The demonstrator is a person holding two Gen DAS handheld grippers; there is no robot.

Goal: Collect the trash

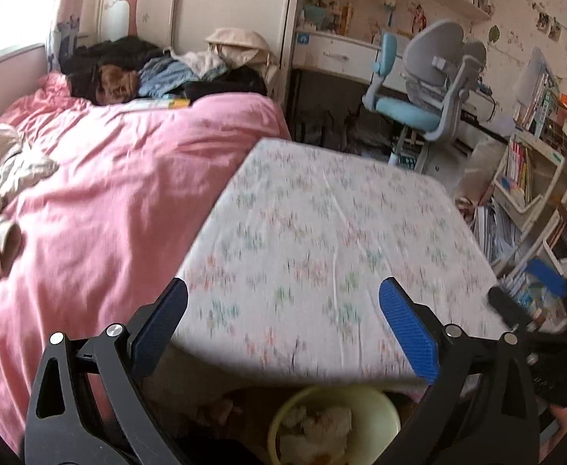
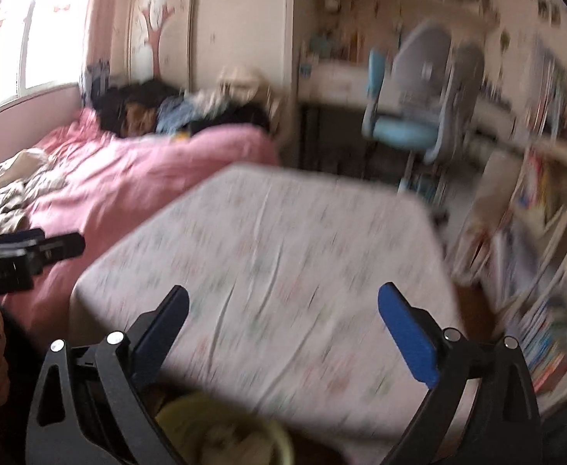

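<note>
Left hand-held gripper (image 1: 283, 317): fingers are standing wide apart with nothing between them, hovering over the floral tabletop (image 1: 322, 240)
Right hand-held gripper (image 2: 283, 325): fingers are likewise spread and carrying nothing; this view is smearing badly
Trash: crumpled white tissue (image 1: 322, 426) is sitting in the pale yellow bin (image 1: 283, 414) just below the tabletop's near edge; no loose scraps are showing on the cloth, though blur may be hiding small ones
Risk: a reach made while the cameras are swinging is likely to overshoot and drag the cloth, or knock the bin over and spill it
Edges: the pink bed (image 1: 109, 193) is pressing against the tabletop's left side; book racks (image 1: 523, 178) are crowding the right
Open room: the space above the cloth is looking free; the bin is tucked between both tools
</note>
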